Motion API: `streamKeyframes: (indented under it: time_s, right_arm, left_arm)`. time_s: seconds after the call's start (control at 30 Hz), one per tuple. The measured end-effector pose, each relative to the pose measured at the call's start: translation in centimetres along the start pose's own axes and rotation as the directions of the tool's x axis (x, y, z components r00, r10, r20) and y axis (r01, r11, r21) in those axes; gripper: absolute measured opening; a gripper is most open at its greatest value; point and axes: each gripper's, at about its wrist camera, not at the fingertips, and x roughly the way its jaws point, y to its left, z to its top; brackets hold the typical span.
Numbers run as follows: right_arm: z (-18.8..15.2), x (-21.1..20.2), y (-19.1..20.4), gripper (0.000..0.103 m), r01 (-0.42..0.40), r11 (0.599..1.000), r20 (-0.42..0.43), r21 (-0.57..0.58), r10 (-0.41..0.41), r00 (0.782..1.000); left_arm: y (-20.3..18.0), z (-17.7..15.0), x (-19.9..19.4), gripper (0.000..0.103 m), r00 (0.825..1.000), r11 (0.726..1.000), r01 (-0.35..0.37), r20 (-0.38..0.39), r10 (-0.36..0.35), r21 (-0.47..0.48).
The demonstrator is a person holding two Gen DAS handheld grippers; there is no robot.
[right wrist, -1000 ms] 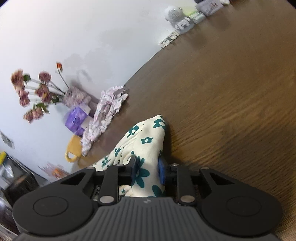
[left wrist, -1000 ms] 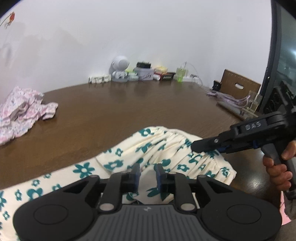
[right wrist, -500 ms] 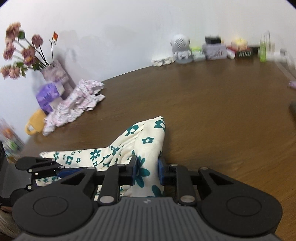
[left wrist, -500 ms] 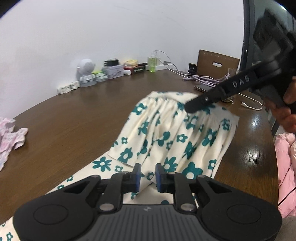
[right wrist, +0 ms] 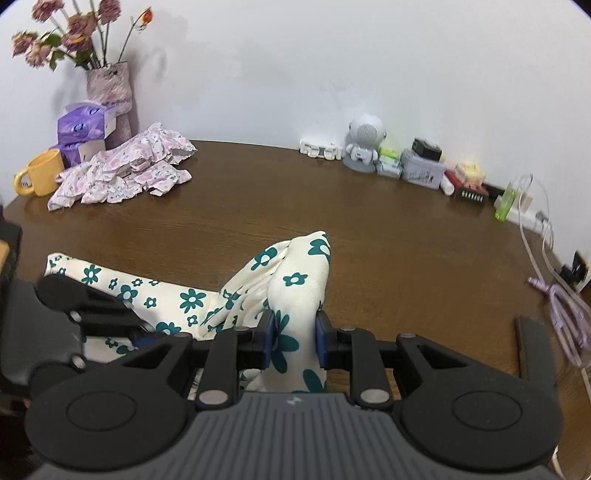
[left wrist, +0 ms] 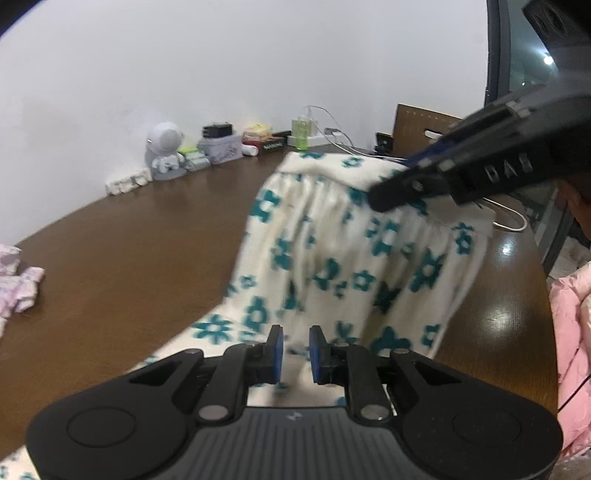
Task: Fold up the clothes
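**Both claws pinch the flowered garment above the desk**

Right claw (right wrist: 291,338) is narrow and closed on a bunched fold of the cream garment with teal flowers (right wrist: 295,291); the cloth rises between the blue pads and peaks just beyond them, then drapes away to the left across the brown desk (right wrist: 388,229). Left claw (left wrist: 293,354) is also narrow, and a thin strip of the same garment (left wrist: 332,258) runs between its pads. From this claw the cloth climbs in a gathered sheet up to the right claw (left wrist: 406,186), which holds the elastic waistband off the desk (left wrist: 129,258) toward the right edge. In the right wrist view the left claw (right wrist: 144,334) sits at the cloth's lower left part, near the desk's near edge.

A second garment, pale with pink and lilac print (right wrist: 122,171), lies crumpled at the far left corner of the desk. Beside it stand a yellow mug (right wrist: 40,177), purple tissue packs (right wrist: 83,127) and a vase (right wrist: 110,88) holding dried flowers (right wrist: 70,29). What the mug holds cannot be seen.

Along the far edge sit a small white robot-shaped figure (right wrist: 364,146), a grey tin (right wrist: 423,170) and a green bottle (right wrist: 506,201); cables (right wrist: 565,306) trail at the right edge.

The right claw's side carries raised letters reading "DAS" (left wrist: 508,168). Other labels are too small to read.
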Motion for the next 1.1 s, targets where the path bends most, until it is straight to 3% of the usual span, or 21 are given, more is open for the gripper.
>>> streamKeyframes:
  time_s: [0.1, 0.23, 0.47, 0.5, 0.53, 0.6, 0.77, 0.97, 1.1]
  right_arm:
    - [0.2, -0.2, 0.8, 0.021, 0.020, 0.999, -0.004, -0.039, -0.020, 1.000]
    - [0.4, -0.2, 1.3, 0.021, 0.032, 0.997, -0.006, -0.065, -0.032, 0.999]
    - [0.4, 0.1, 1.0, 0.021, 0.030, 0.997, -0.005, -0.073, -0.030, 1.000]
    - [0.3, 0.2, 1.0, 0.021, 0.029, 0.997, -0.004, -0.074, -0.029, 1.000]
    - [0.3, 0.2, 1.0, 0.021, 0.028, 0.997, -0.003, -0.076, -0.028, 1.000]
    - [0.3, 0.2, 0.9, 0.021, 0.024, 0.997, -0.004, -0.078, -0.025, 1.000]
    - [0.3, 0.3, 0.6, 0.022, 0.017, 0.997, -0.010, -0.079, -0.018, 1.000]
    - [0.3, 0.4, 0.3, 0.022, 0.005, 0.997, -0.013, -0.080, -0.006, 1.000]
    - [0.3, 0.4, 0.5, 0.022, 0.004, 0.996, -0.010, -0.094, -0.005, 1.000]
  left_arm:
    - [0.4, 0.3, 0.2, 0.016, 0.999, 0.998, 0.022, -0.025, -0.020, 0.061]
    - [-0.1, 0.4, -0.1, 0.041, 0.998, 0.988, 0.056, -0.045, -0.050, 0.147]
    - [0.2, 0.4, -0.7, 0.042, 0.995, 0.973, 0.104, -0.027, -0.100, 0.205]
    - [0.5, 0.5, -0.6, 0.049, 0.991, 0.971, 0.137, -0.040, -0.131, 0.196]
    - [0.8, 0.7, -0.5, 0.065, 0.985, 0.967, 0.173, -0.061, -0.164, 0.189]
    - [1.1, 0.8, -0.6, 0.079, 0.974, 0.957, 0.221, -0.082, -0.209, 0.190]
    - [1.3, 1.3, -0.6, 0.084, 0.970, 0.946, 0.241, -0.072, -0.230, 0.219]
    - [1.2, 2.0, 0.4, 0.084, 0.965, 0.927, 0.246, -0.164, -0.206, 0.282]
    - [1.4, 2.0, 0.9, 0.084, 0.970, 0.912, 0.233, -0.148, -0.193, 0.339]
